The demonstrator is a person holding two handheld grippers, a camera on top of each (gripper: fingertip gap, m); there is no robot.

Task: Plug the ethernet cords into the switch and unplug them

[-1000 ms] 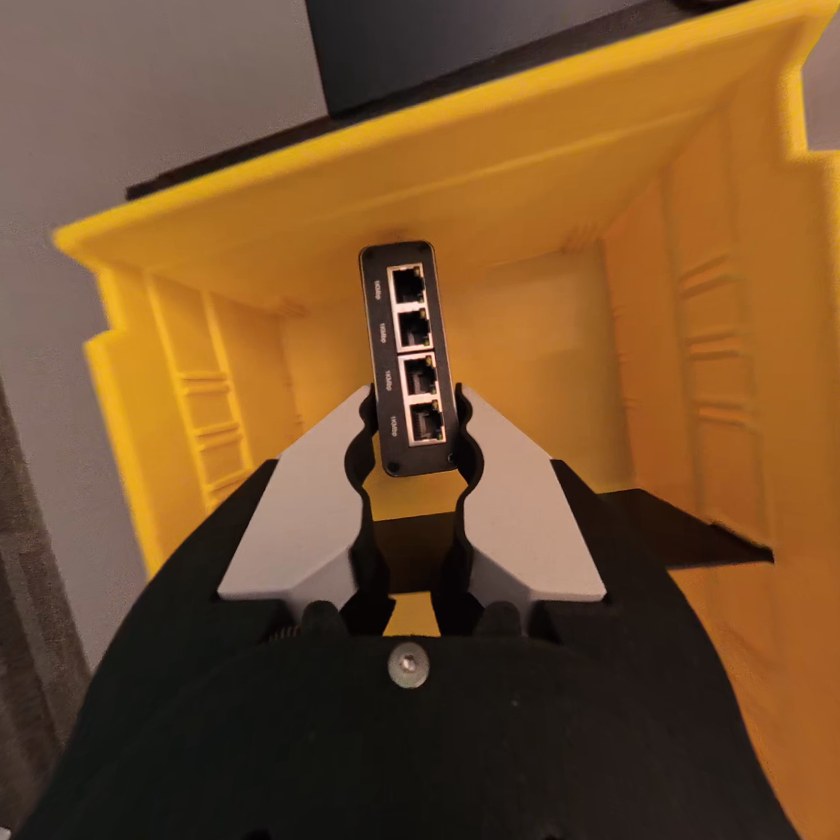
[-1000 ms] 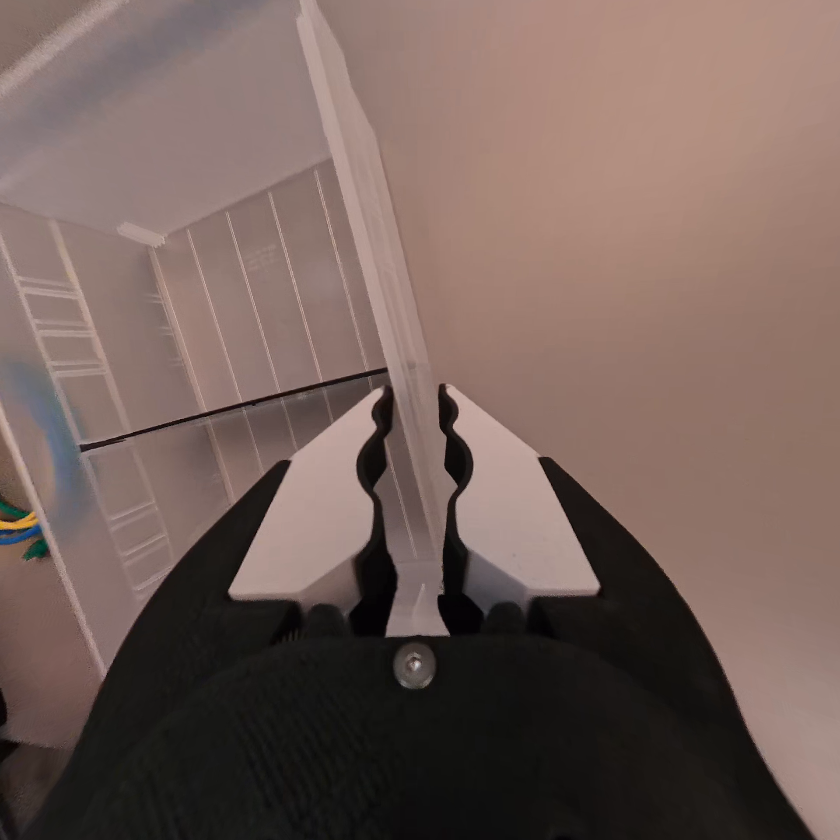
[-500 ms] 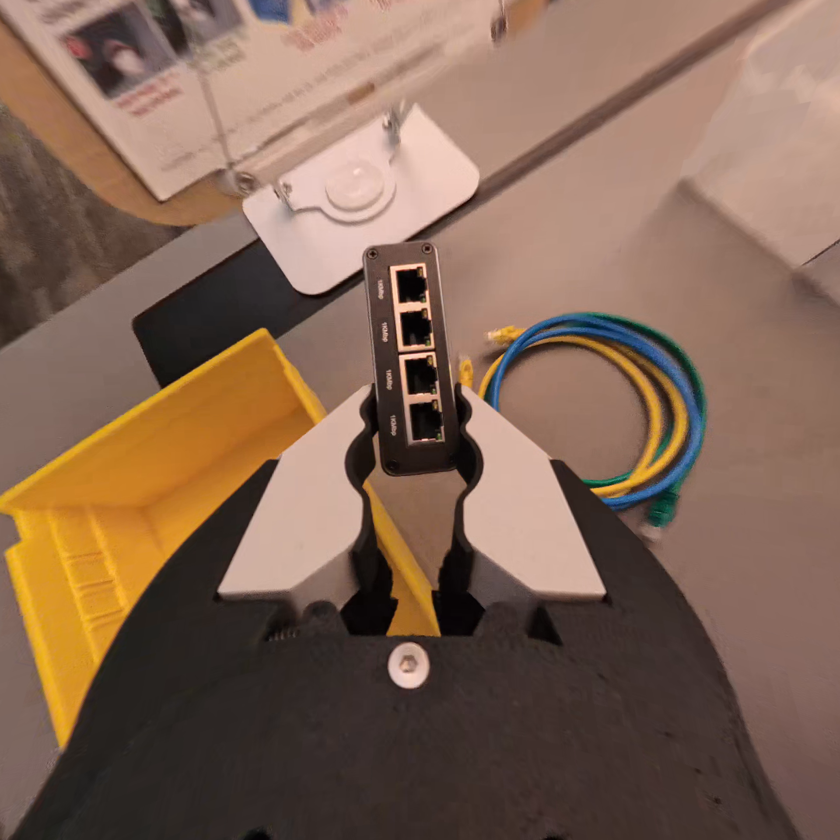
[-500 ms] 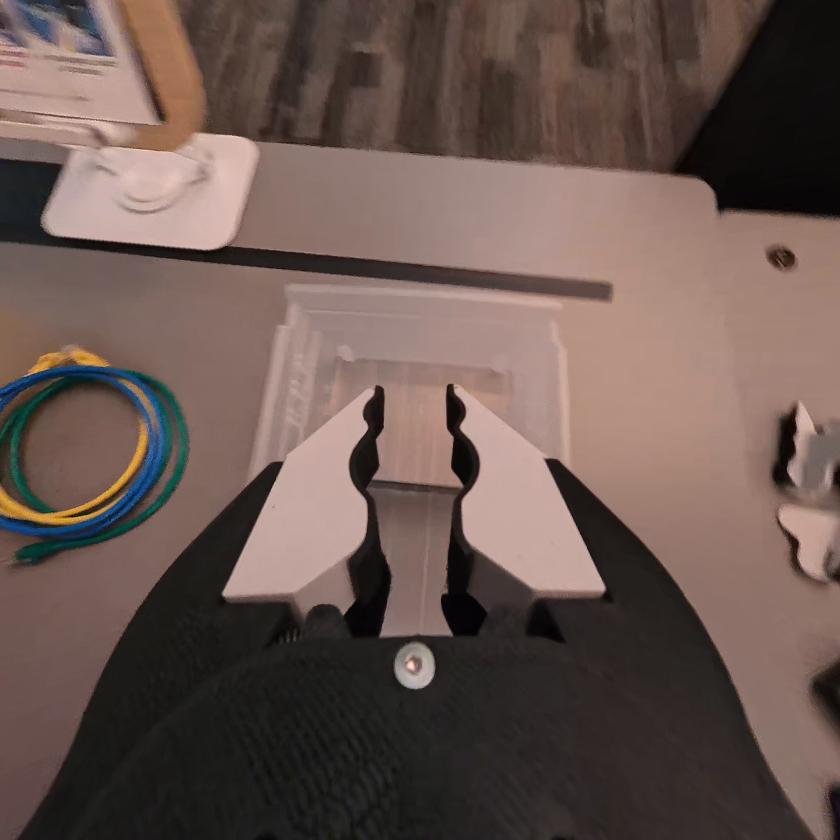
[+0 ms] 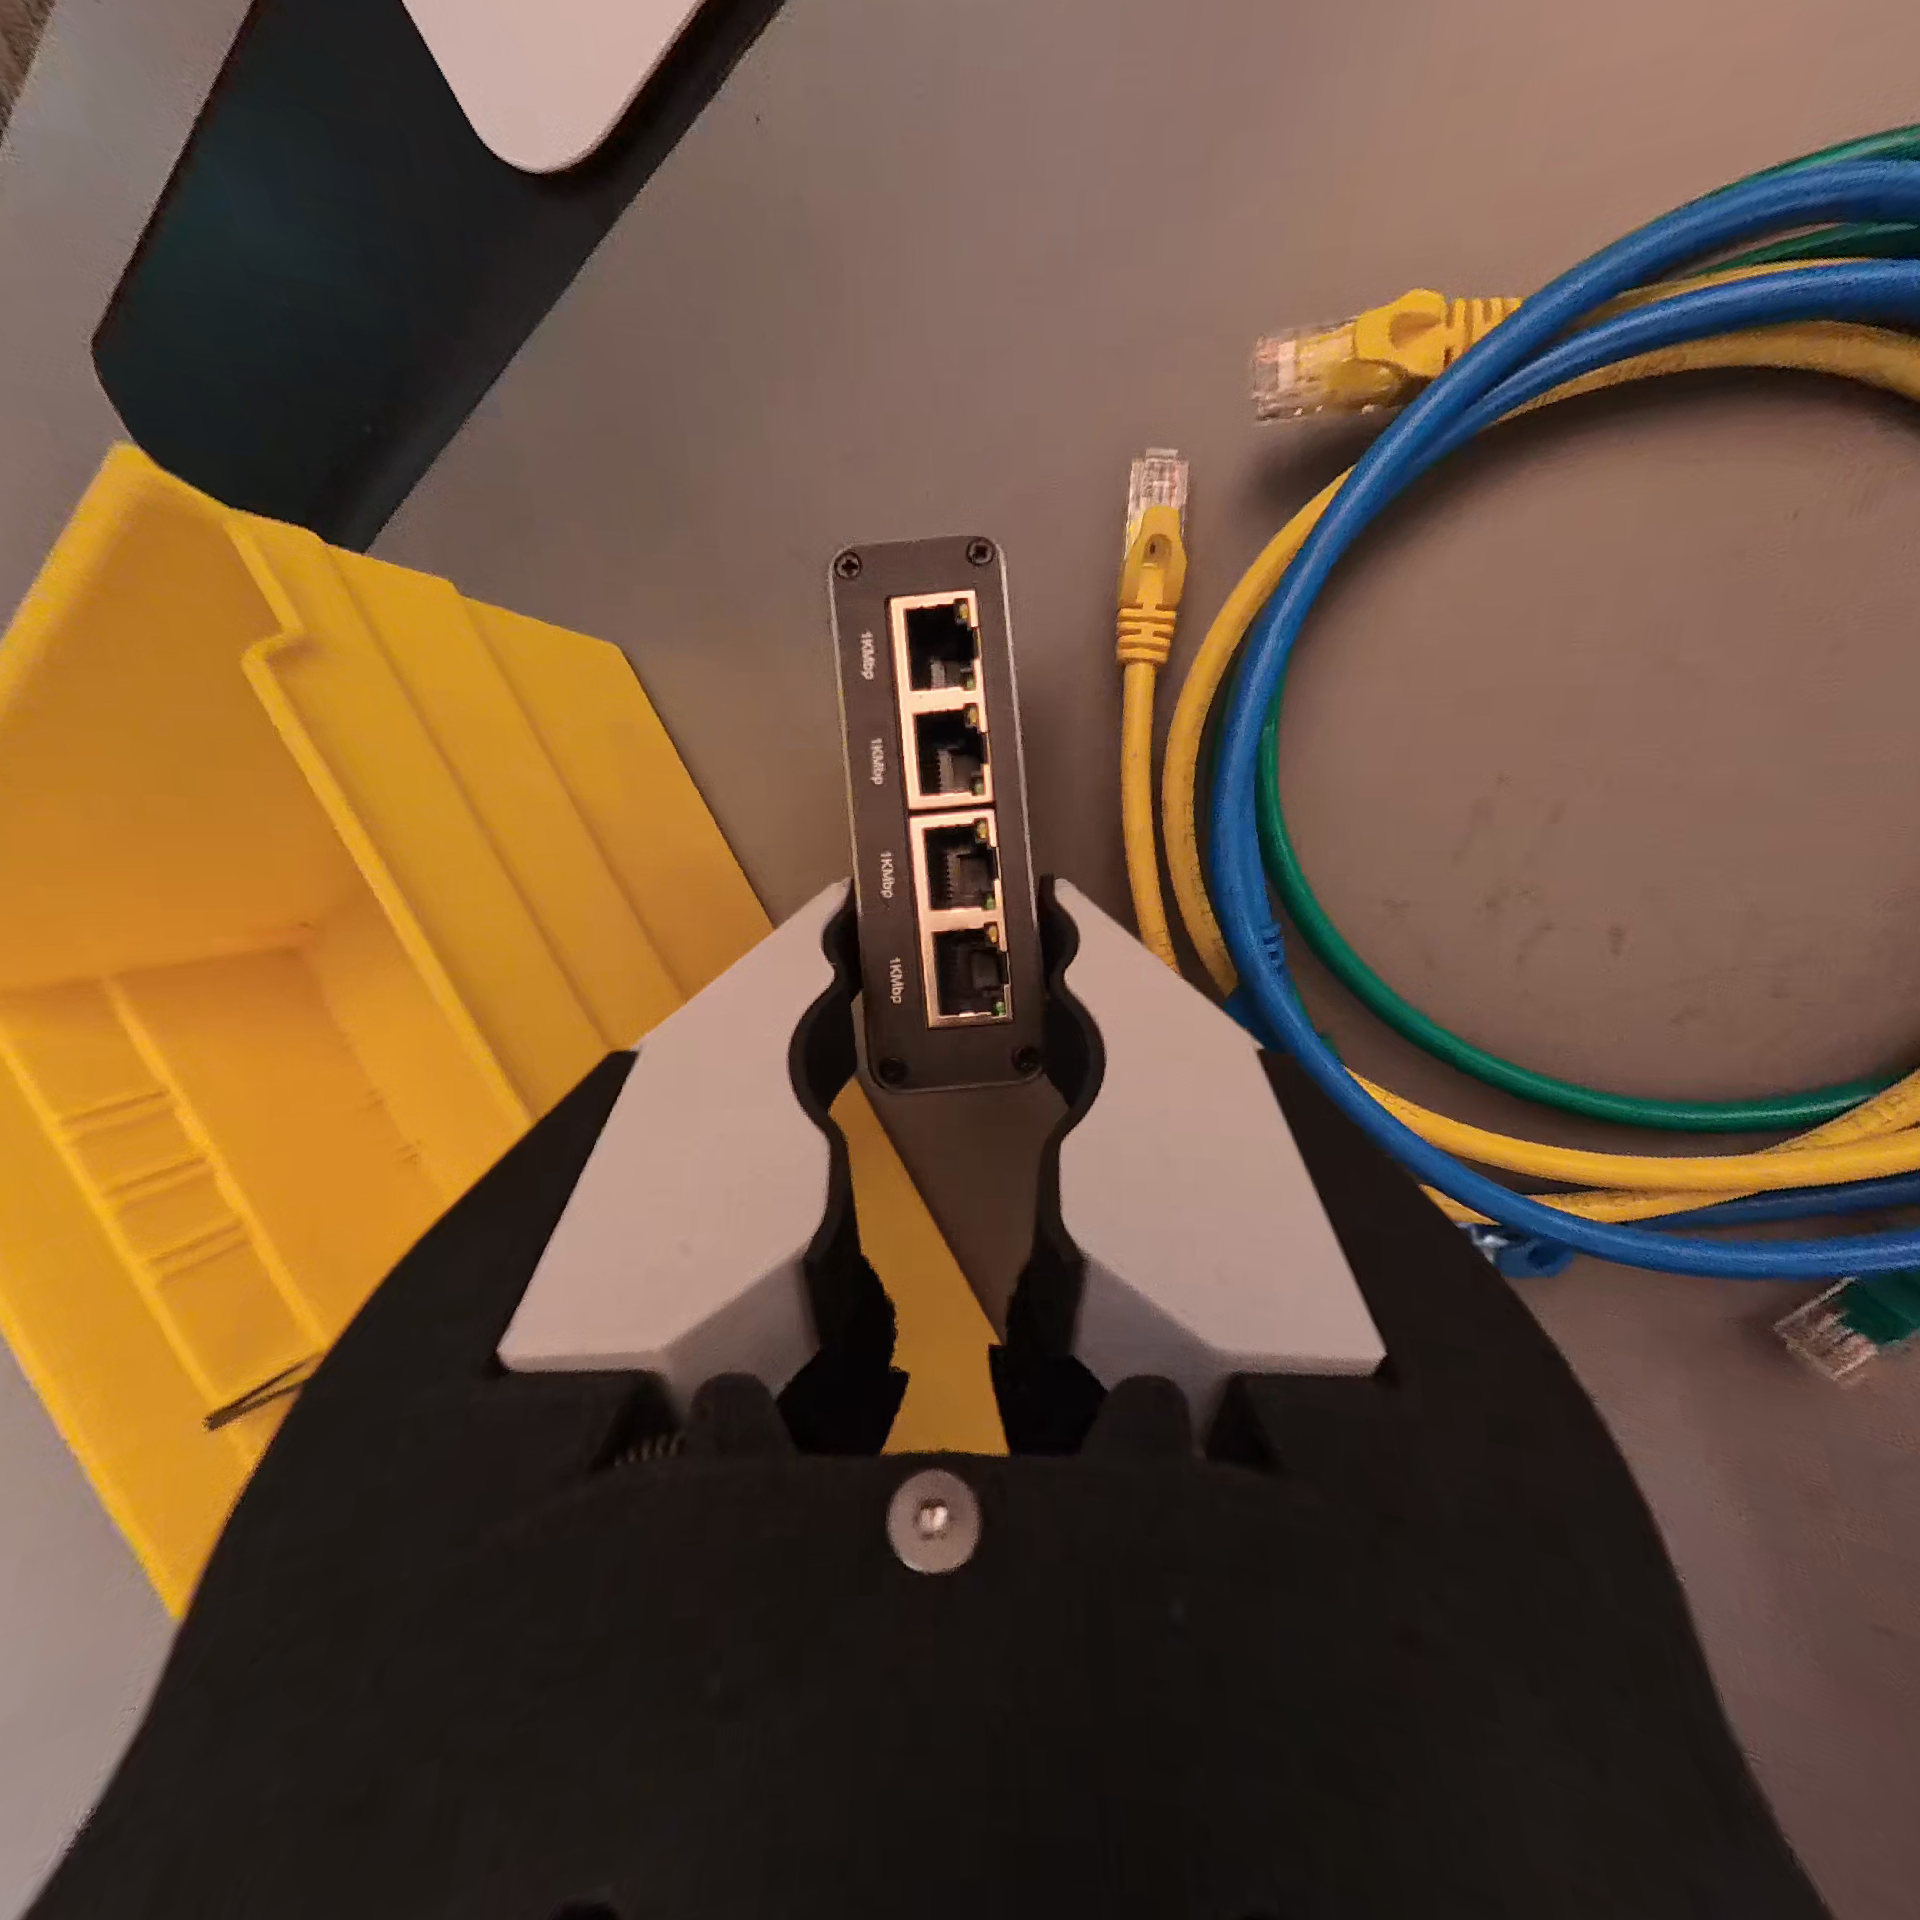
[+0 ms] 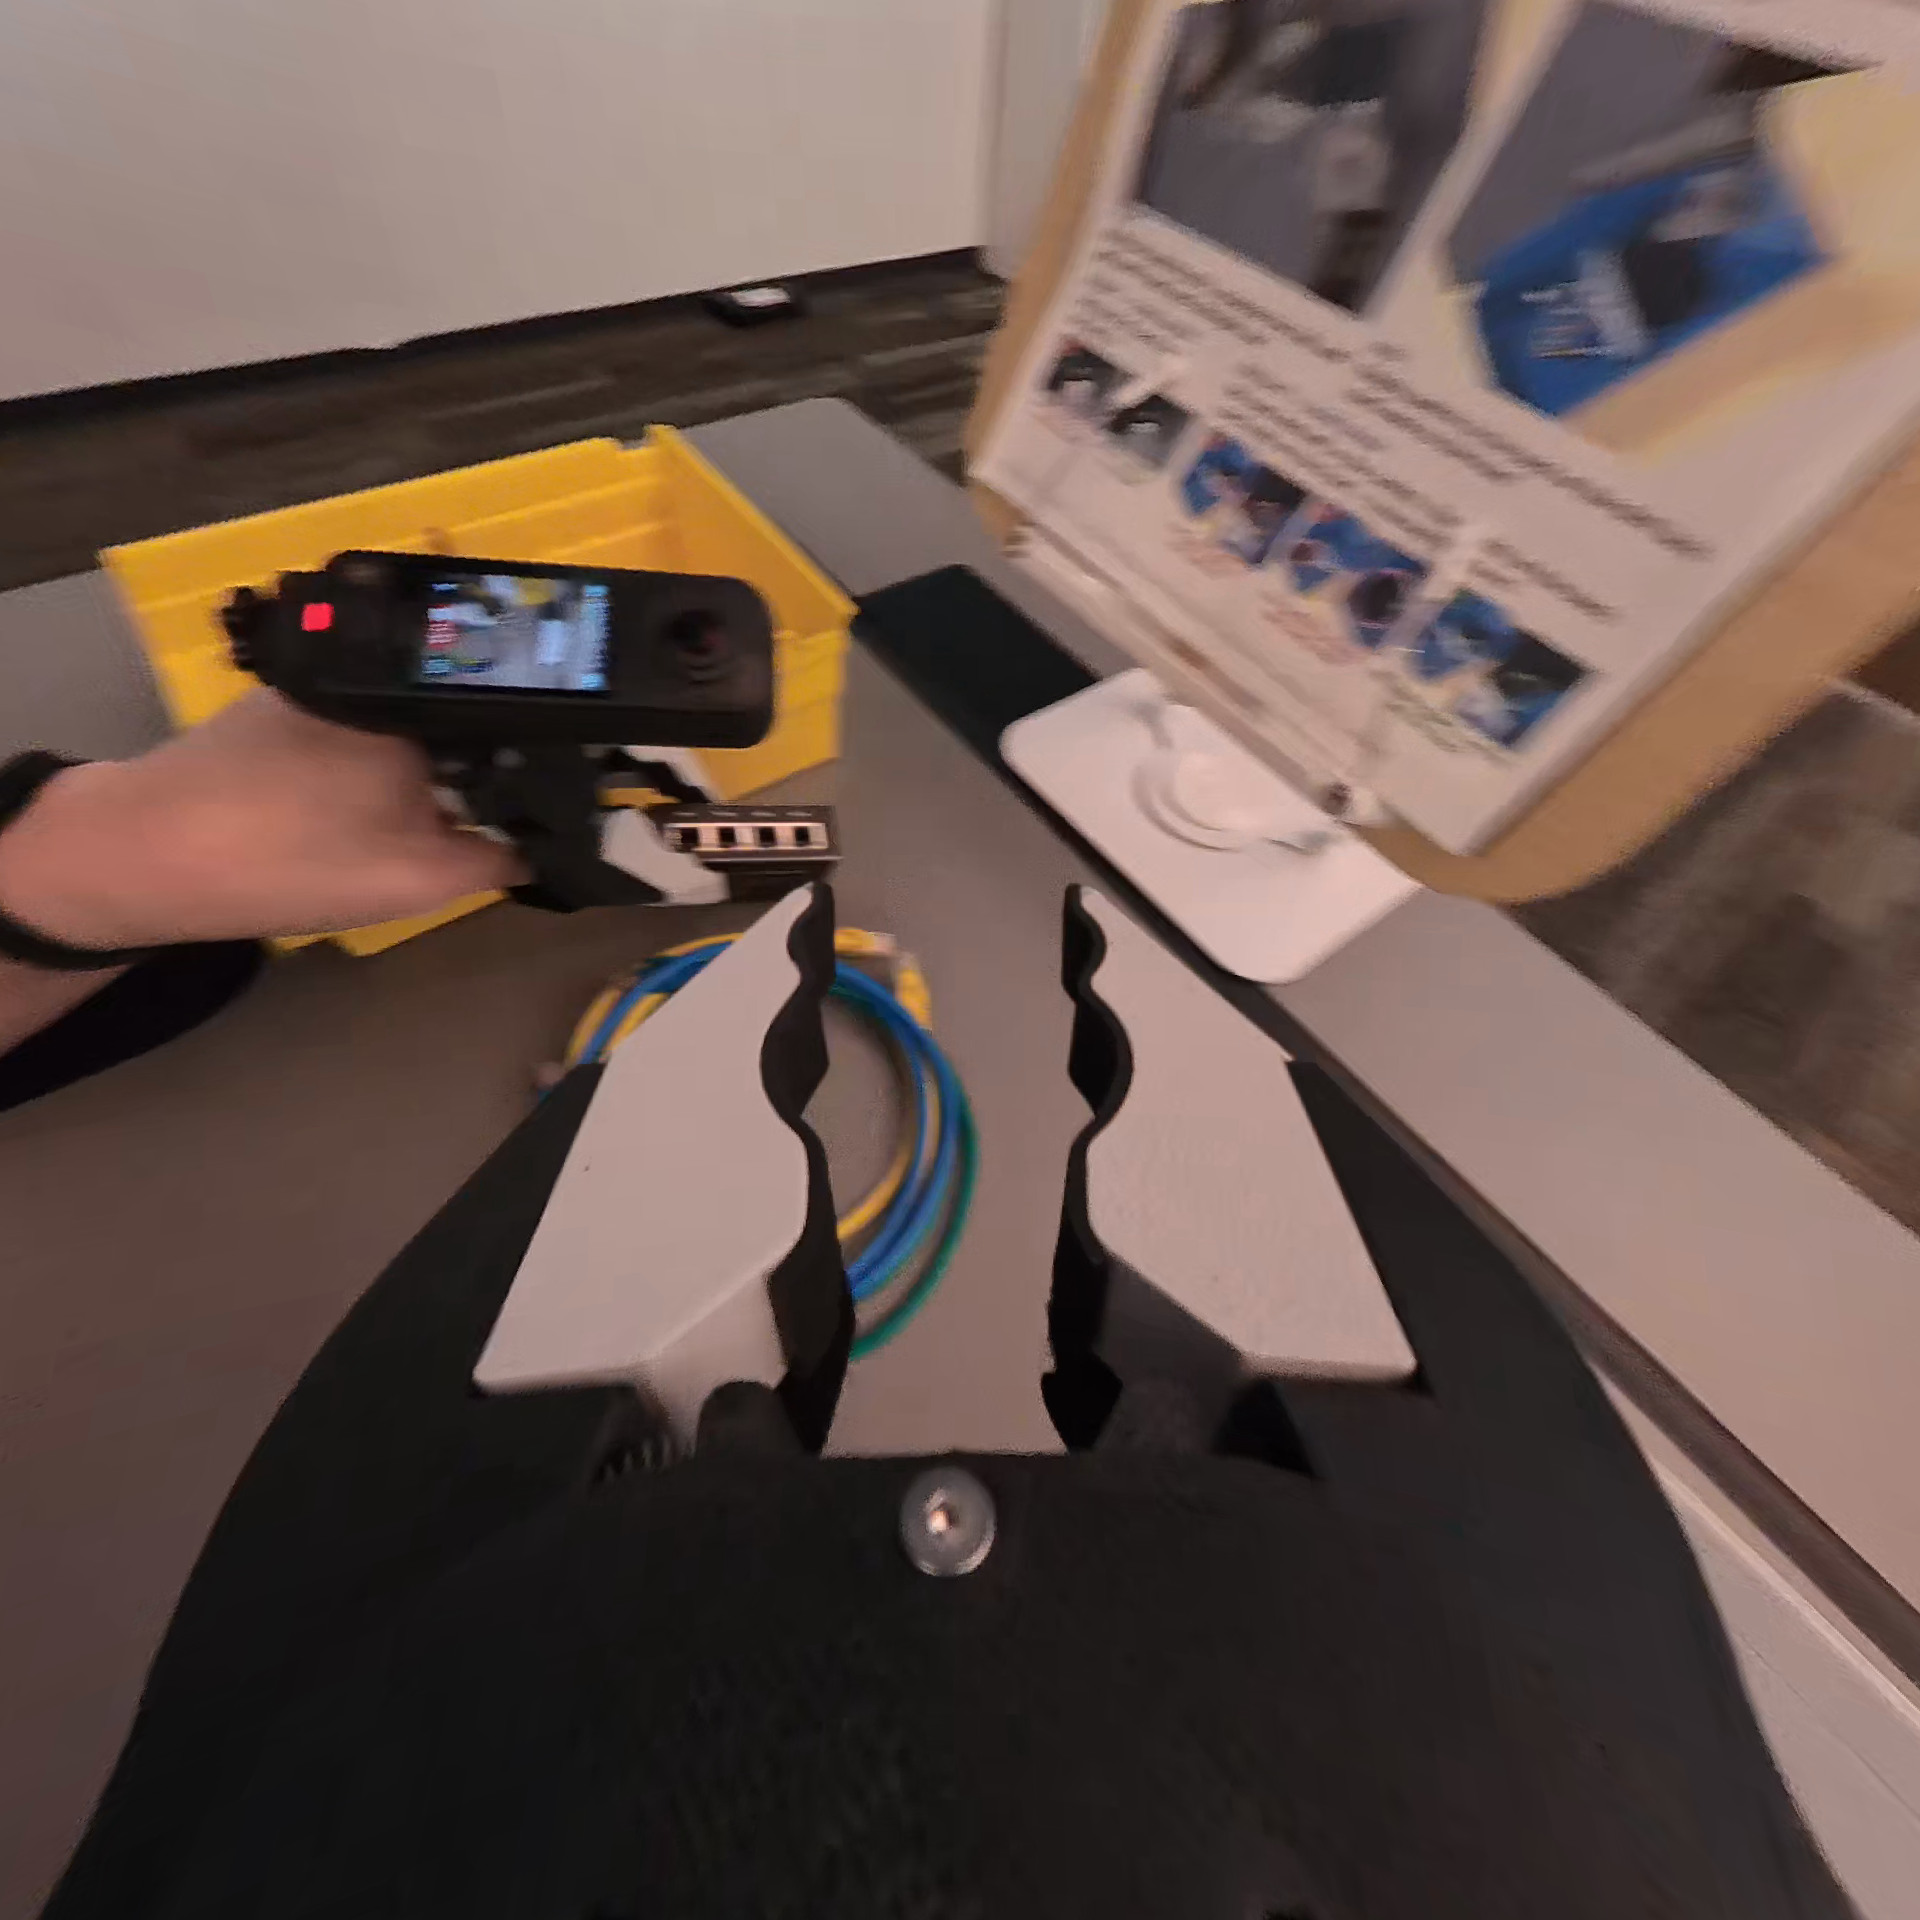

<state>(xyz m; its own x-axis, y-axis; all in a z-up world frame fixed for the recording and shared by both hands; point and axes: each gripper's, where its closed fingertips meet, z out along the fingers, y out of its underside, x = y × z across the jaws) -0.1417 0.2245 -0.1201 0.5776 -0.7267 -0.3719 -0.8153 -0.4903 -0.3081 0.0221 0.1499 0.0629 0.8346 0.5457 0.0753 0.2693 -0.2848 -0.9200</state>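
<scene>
Black switch (image 5: 932,821) pinched in my left gripper (image 5: 945,914); my right gripper (image 6: 945,914) spread, partly hiding blurred cords (image 6: 914,1132).

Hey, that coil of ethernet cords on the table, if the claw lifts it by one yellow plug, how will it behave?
Probably floppy: the ethernet cords lie in loose loops with no visible tie, so the coil would likely unwind and trail. The yellow plug looks small and smooth, so it may twist in the right claw.
</scene>
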